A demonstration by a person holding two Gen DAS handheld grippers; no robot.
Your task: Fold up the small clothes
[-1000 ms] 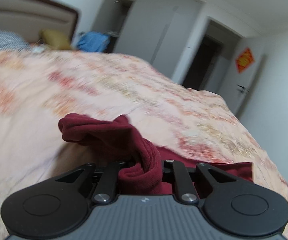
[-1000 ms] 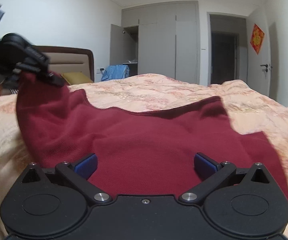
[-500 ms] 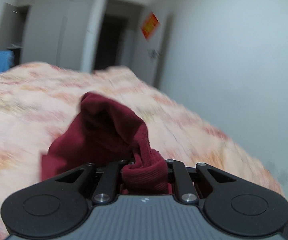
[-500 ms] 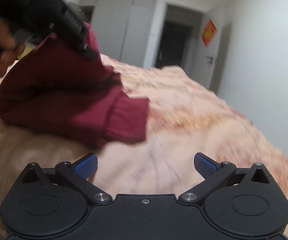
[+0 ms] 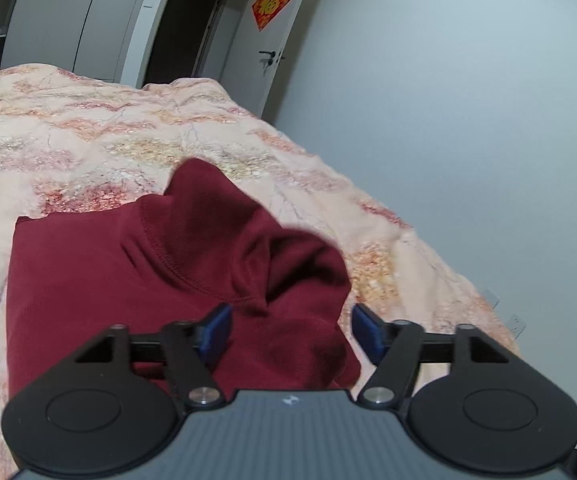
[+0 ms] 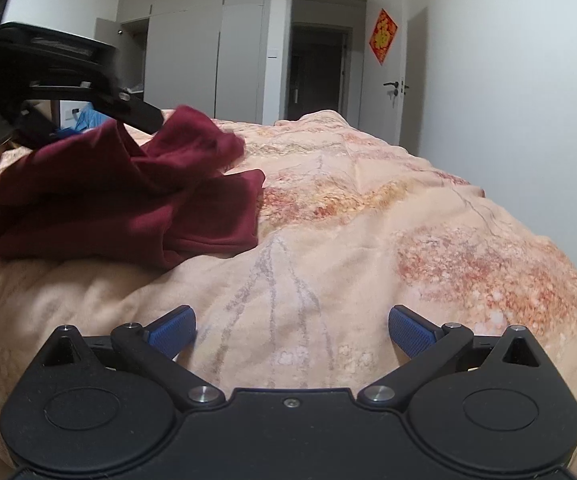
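A dark red garment (image 5: 128, 280) lies doubled over on the bed, its top layer rumpled into a peak. My left gripper (image 5: 292, 332) hovers just above it with its jaws opening. A fold of the cloth sits between the blue pads (image 5: 216, 330), which do not press on it. In the right wrist view the same garment (image 6: 128, 200) is a heap at the left, under the black frame of the left tool (image 6: 60, 64). My right gripper (image 6: 292, 332) stands open over bare bedspread to the right of the garment, with nothing between its fingers.
A peach patterned bedspread (image 6: 368, 240) covers the whole bed. A white wall (image 5: 468, 120) runs close along the bed's right edge. Beyond the foot are a door (image 6: 412, 76) with a handle, a dark doorway (image 6: 316, 68) and grey wardrobes (image 6: 208, 52).
The left gripper carried the bunched cloth across and over the garment, then let go as its jaws spread. The right gripper slid off the garment onto bare bedspread.
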